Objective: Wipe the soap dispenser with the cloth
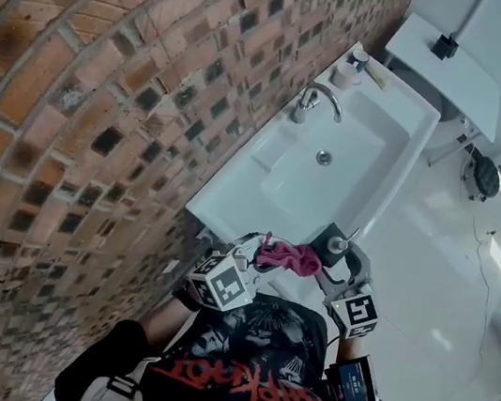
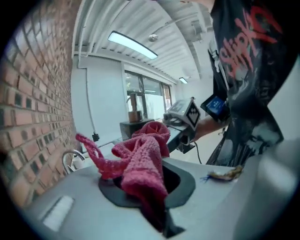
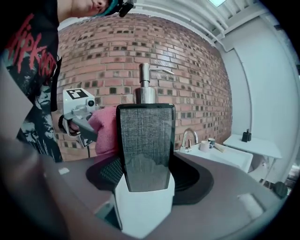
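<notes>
A black rectangular soap dispenser [image 3: 146, 145] with a silver pump stands upright between the jaws of my right gripper [image 3: 145, 187], which is shut on it. In the head view the soap dispenser [image 1: 331, 246] is held in the air just in front of the sink's near edge, with the right gripper [image 1: 342, 269] below it. A pink knitted cloth [image 2: 140, 164] hangs bunched from my left gripper [image 2: 151, 199], which is shut on it. The cloth [image 1: 287, 256] lies against the dispenser's left side. The left gripper [image 1: 258, 257] is beside it.
A white sink [image 1: 399, 163] with a chrome faucet [image 1: 310, 100] runs along the brick wall [image 1: 102, 122]. A cup [image 1: 348, 74] stands at its far end. A white cistern [image 1: 445, 61] is behind it. White floor [image 1: 449, 266] lies to the right.
</notes>
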`<state>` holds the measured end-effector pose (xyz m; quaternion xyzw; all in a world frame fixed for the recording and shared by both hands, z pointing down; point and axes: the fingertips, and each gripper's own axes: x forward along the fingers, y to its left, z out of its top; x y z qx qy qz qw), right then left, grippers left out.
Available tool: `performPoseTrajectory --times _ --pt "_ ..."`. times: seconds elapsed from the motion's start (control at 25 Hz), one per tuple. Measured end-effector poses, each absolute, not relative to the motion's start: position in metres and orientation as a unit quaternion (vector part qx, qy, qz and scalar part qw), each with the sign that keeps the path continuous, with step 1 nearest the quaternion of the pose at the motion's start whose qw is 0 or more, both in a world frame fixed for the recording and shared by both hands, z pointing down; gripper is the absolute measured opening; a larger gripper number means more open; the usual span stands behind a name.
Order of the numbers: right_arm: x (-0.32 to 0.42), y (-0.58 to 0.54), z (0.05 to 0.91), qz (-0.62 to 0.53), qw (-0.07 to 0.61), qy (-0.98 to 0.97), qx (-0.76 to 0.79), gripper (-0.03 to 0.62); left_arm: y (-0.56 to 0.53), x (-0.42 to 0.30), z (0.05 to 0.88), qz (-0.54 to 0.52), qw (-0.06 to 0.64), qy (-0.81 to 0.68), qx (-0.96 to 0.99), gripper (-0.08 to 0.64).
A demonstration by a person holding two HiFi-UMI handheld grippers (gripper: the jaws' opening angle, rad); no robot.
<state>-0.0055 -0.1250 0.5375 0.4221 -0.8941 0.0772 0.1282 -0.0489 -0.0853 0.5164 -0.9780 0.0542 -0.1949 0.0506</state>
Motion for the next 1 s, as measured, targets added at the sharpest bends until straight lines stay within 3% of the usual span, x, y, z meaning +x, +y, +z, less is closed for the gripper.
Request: performPoseTrajectory --times 0.12,0.24,0.48,0.56,0.72,0.8,1.0 --pt "0.004 -0.116 0.512 0.079 0.083 -0.896 0.43 0.301 -0.101 -0.051 0.527 -0.177 -0.026 0.084 -0.98 0.052" --pt "0.01 -0.103 0.486 0.088 0.039 -0.909 0.406 0.301 -0.111 -0.062 0.546 -0.188 -0.05 0.107 -0.975 0.052" --pt "0.007 -0.102 0.517 0.051 0.127 -0.915 0.379 0.302 -0.114 -0.06 0.446 0.018 -0.098 0.051 -0.994 0.052" --pt "-0.005 -0.1 0.525 0.048 0.136 -0.918 0.369 0.302 -0.108 -0.055 0.429 0.042 -0.124 0.007 -0.991 0.052" --pt "-0.018 -0.104 0.513 0.039 0.112 -0.928 0.354 0.302 -0.121 -0.05 0.444 0.064 -0.354 -0.073 -0.93 0.052" --pt "-0.017 -0.103 0.501 0.028 0.107 -0.929 0.352 0.302 -0.128 -0.05 0.473 0.011 -0.374 -0.044 -0.926 0.052" --pt "-0.013 -0.094 0.465 0.035 0.07 -0.937 0.339 0.302 -0.119 -0.058 0.572 -0.211 -0.304 0.013 -0.929 0.052"
